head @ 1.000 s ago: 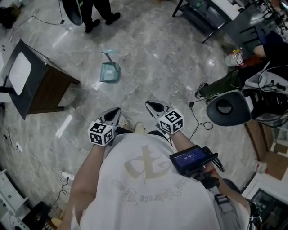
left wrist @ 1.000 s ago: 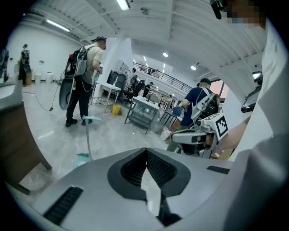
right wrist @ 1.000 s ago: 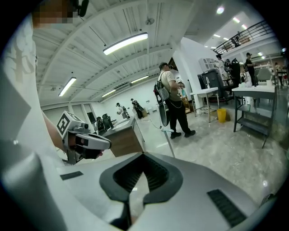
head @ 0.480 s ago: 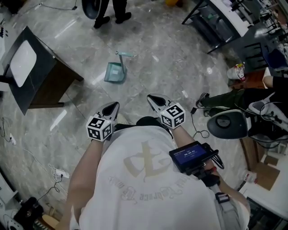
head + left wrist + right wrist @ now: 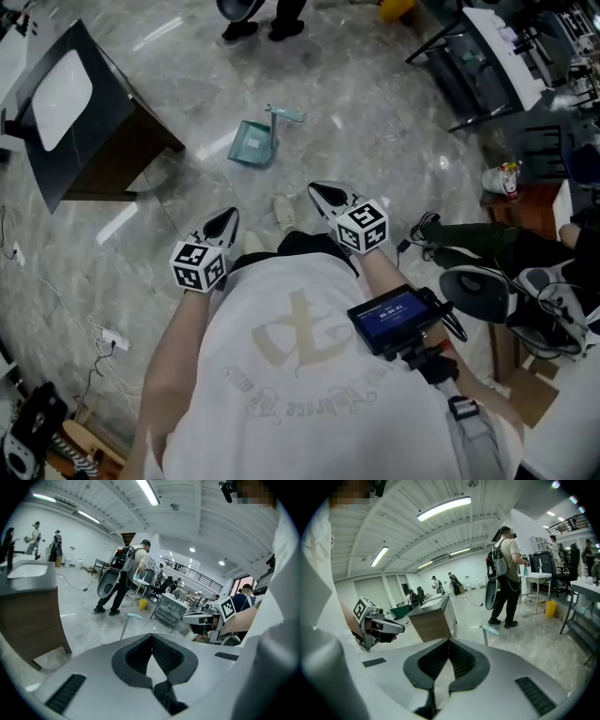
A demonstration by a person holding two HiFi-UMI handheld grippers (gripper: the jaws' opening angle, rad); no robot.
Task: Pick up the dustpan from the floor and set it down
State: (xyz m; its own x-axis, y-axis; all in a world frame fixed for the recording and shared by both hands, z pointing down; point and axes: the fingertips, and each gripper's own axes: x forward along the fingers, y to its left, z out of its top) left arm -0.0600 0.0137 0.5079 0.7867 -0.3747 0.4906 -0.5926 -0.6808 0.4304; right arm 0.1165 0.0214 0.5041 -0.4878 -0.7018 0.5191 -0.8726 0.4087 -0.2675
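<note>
A pale green dustpan [image 5: 254, 146] with an upright handle [image 5: 282, 114] stands on the grey marble floor, ahead of both grippers and apart from them. My left gripper [image 5: 226, 221] is shut and empty, held in front of the body. To its right my right gripper [image 5: 324, 194] is also shut with nothing in it. Only the dustpan's handle [image 5: 125, 622] rises above the closed jaws in the left gripper view, and the handle [image 5: 488, 631] shows likewise in the right gripper view. The pan itself is hidden there.
A dark wooden cabinet with a white sink top [image 5: 78, 114] stands to the left of the dustpan. A person's legs [image 5: 267, 21] are just beyond it. Metal racks [image 5: 483, 66] and a black stool [image 5: 476, 286] fill the right. Cables [image 5: 105, 336] lie at lower left.
The wearer has stepped forward, so the dustpan and cabinet lie closer in the head view. Both grippers travelled along, still shut and empty.
</note>
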